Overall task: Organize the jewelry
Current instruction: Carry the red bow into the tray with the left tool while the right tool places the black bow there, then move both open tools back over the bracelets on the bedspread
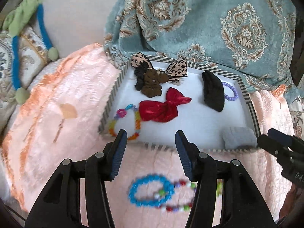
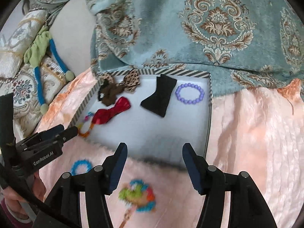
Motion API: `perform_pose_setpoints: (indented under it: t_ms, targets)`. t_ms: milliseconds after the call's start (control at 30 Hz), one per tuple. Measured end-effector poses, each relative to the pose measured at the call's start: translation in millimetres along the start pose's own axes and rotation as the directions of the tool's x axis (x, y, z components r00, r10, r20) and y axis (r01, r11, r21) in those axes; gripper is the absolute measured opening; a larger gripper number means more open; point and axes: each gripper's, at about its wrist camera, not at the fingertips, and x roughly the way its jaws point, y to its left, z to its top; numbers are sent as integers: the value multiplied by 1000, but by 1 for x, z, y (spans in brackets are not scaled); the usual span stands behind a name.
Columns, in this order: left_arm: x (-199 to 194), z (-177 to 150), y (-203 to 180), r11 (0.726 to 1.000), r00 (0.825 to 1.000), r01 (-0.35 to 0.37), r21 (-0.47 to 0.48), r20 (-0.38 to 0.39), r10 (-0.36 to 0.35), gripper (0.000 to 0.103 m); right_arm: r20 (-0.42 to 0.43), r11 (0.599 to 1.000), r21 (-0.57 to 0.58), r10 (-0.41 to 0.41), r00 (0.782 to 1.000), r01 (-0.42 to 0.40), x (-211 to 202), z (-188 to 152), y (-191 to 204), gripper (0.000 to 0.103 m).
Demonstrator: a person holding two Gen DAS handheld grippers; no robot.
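A white tray with a striped rim (image 1: 111,102) (image 2: 209,102) lies on the pink blanket. In it are a leopard bow (image 1: 175,69) (image 2: 132,80), a brown scrunchie (image 1: 153,84) (image 2: 110,93), a red bow (image 1: 161,108) (image 2: 110,112), a black bow (image 1: 212,91) (image 2: 161,98), a purple bead bracelet (image 1: 230,91) (image 2: 190,94) and a colourful chain bracelet (image 1: 123,121) (image 2: 85,127). My left gripper (image 1: 151,138) is open above the tray's near rim. A blue bracelet (image 1: 150,191) (image 2: 80,166) and a mixed bead string (image 1: 180,207) lie under it. My right gripper (image 2: 154,151) is open, above a colourful ornament (image 2: 136,195).
A teal patterned cushion (image 1: 209,19) (image 2: 190,22) rises behind the tray. A blue and green fabric band (image 1: 28,38) (image 2: 45,57) lies at the left on patterned cloth. A grey blurred item (image 1: 238,135) sits in the tray's near right corner.
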Motion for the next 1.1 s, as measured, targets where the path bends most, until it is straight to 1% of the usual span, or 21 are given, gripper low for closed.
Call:
perform_pose_setpoints:
  t_ms: [200, 333, 533, 733, 833, 1033, 1100]
  targets:
    - [-35, -22, 6, 1000, 999, -5, -11, 34, 5, 53, 28, 1000, 15, 15, 999, -16, -28, -25, 14, 58]
    - [-49, -35, 8, 1000, 999, -24, -8, 43, 25, 53, 12, 1000, 23, 19, 1000, -19, -34, -40, 19, 58]
    - [-71, -53, 13, 999, 997, -49, -12, 66, 50, 53, 17, 999, 34, 27, 999, -27, -50, -57, 22, 58]
    - [-86, -61, 22, 999, 999, -12, -45, 51, 14, 53, 32, 1000, 28, 12, 999, -13, -68, -66, 20, 58]
    - [-93, -64, 30, 997, 999, 7, -75, 49, -4, 53, 28, 999, 40, 18, 999, -19, -70, -71, 16, 58]
    - [-91, -71, 38, 995, 1000, 19, -96, 16, -18, 53, 16, 998, 48, 30, 999, -31, -65, -81, 12, 58]
    - [-85, -74, 40, 995, 1000, 18, -99, -5, -19, 53, 9, 999, 36, 17, 1000, -17, -62, -83, 11, 58]
